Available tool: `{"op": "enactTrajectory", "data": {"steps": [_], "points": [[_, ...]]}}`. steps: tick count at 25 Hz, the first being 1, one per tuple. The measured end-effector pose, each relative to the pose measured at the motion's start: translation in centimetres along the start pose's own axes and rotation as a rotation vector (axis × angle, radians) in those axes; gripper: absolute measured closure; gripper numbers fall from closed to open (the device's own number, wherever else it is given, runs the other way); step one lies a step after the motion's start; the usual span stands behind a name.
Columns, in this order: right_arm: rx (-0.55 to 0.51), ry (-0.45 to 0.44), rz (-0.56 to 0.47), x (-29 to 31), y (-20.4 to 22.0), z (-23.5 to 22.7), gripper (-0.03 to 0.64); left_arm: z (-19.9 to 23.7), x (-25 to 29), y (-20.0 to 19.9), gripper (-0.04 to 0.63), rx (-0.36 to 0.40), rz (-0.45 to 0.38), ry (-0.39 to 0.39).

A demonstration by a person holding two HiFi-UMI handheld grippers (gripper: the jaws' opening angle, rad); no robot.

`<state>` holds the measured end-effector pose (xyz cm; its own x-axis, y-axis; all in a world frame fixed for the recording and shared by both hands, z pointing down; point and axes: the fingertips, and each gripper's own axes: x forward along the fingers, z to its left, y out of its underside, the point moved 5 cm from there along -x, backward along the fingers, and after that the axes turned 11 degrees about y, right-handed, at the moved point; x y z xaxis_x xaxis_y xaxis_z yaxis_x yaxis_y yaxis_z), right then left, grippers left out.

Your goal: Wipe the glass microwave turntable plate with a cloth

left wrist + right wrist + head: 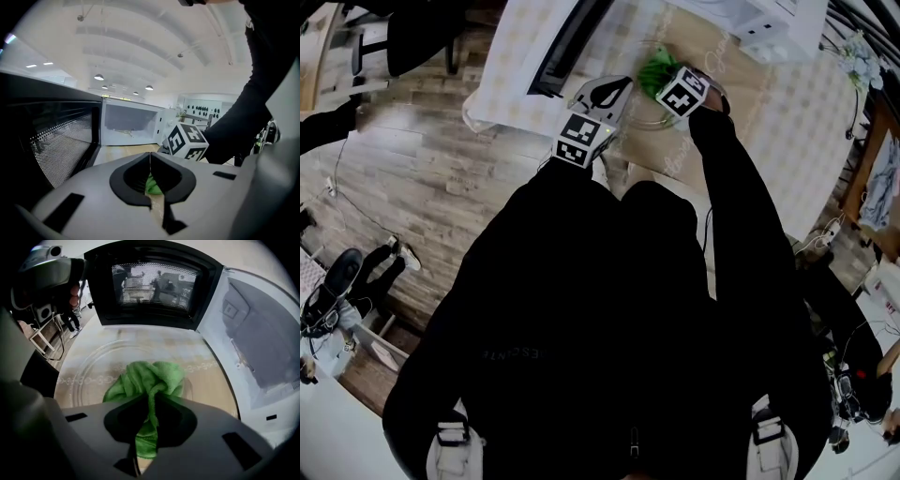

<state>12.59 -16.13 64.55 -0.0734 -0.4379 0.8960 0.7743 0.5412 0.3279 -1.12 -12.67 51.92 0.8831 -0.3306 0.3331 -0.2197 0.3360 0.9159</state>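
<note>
There is one glass plate (89, 369), one green cloth (147, 378) and one microwave (255, 338) with one door (154, 284), all on one desk (511, 80). There are two tools, the left tool (151, 180) and the right tool (149, 427), and each carries one marker cube.

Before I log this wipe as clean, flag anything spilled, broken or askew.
Nothing stands out. The plate lies flat on the table, unbroken, no spill; the cloth sits bunched on it in the right gripper; microwave door open.

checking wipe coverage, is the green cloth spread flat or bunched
Bunched: the green cloth is gathered into folds, pinched in the right gripper over the glass plate.
</note>
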Motion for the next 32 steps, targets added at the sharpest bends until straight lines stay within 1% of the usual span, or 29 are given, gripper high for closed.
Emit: {"op": "enactTrajectory", "data": {"steps": [11, 21, 25, 28, 32], "points": [[0.117, -0.046, 0.003, -2.7, 1.6, 6.9, 0.561, -1.6, -1.5, 1.5, 0.575, 0.012, 0.030, 0.048], [0.140, -0.067, 0.011, -4.4, 2.2, 12.1, 0.560, -3.3, -3.6, 2.5, 0.574, 0.022, 0.026, 0.069], [0.137, -0.079, 0.008, -5.0, 2.3, 13.4, 0.560, -3.9, -4.1, 3.0, 0.574, 0.013, 0.024, 0.079], [0.136, -0.110, 0.016, -5.6, 2.3, 14.3, 0.558, -4.0, -4.3, 3.2, 0.575, -0.008, 0.017, 0.082], [0.145, -0.111, -0.006, -6.3, 2.0, 13.8, 0.558, -4.0, -3.7, 2.5, 0.574, 0.021, 0.021, 0.092]]}}
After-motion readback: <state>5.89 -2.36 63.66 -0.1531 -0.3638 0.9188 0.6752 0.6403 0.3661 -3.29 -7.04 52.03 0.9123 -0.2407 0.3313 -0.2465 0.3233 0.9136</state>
